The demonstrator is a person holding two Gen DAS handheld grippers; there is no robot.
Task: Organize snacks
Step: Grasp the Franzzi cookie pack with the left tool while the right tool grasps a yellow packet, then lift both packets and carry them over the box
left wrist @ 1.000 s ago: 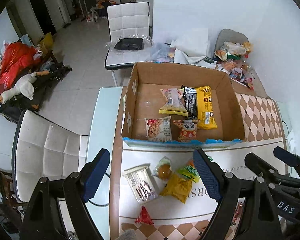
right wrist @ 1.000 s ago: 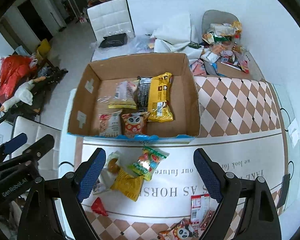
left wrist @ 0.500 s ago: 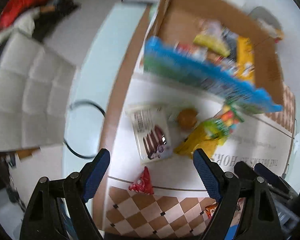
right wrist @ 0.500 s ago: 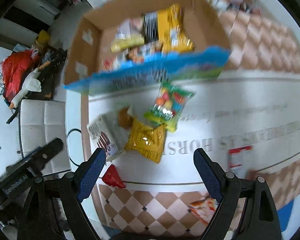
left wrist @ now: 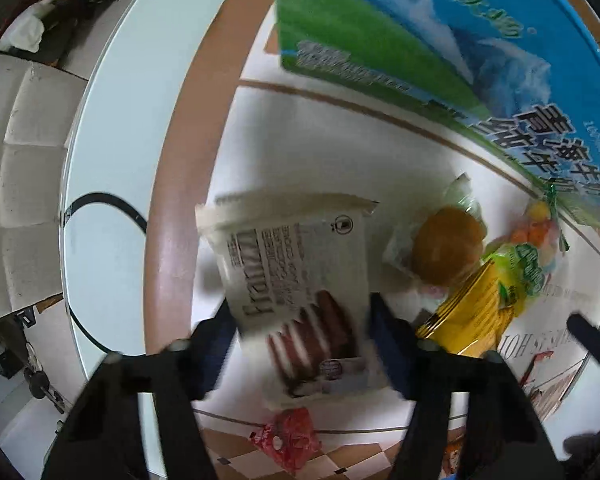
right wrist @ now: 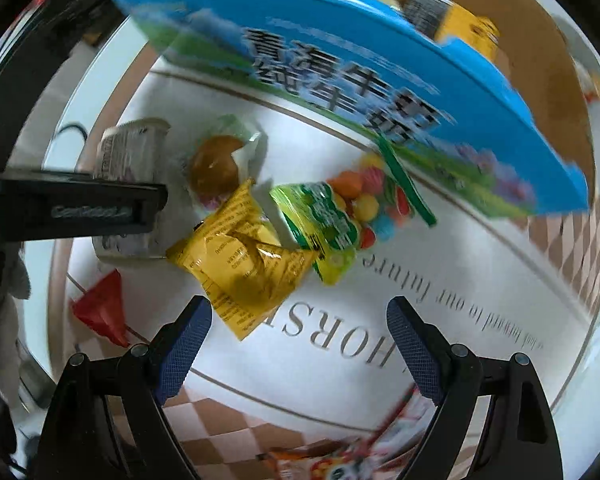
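Progress of the sorting. The cardboard box (right wrist: 540, 80), its near wall printed blue and green, stands at the far side of the table (right wrist: 440, 300). It already holds some snacks (a yellow packet (right wrist: 466, 26) shows over the rim; the rest of the interior is hidden). Still lying loose on the white cloth in front of the box are the wafer packet (left wrist: 300, 280), a round brown pastry in clear wrap (left wrist: 446, 250), a yellow foil pouch (right wrist: 244, 264), a green candy bag (right wrist: 332, 224) and a small red wrapper (left wrist: 288, 438). More packets lie at the near edge, too blurred to name. By this count the task appears partly done, with at least five items left.

Left gripper (left wrist: 300, 340). The wafer packet lies lengthwise between the two fingers, its near half inside the gap and its far end pointing toward the box. The fingers (left wrist: 384, 336) stand at or just beside the packet's long edges, but motion blur hides whether they press it, so the grip cannot be told. The packet seems to rest on the cloth.

Right gripper (right wrist: 298, 344). The fingers (right wrist: 184, 344) are spread wide and hold nothing. The yellow pouch lies just beyond and left of the gap, its near corner close to the left finger. The candy bag lies farther off, overlapping the pouch's far right corner.
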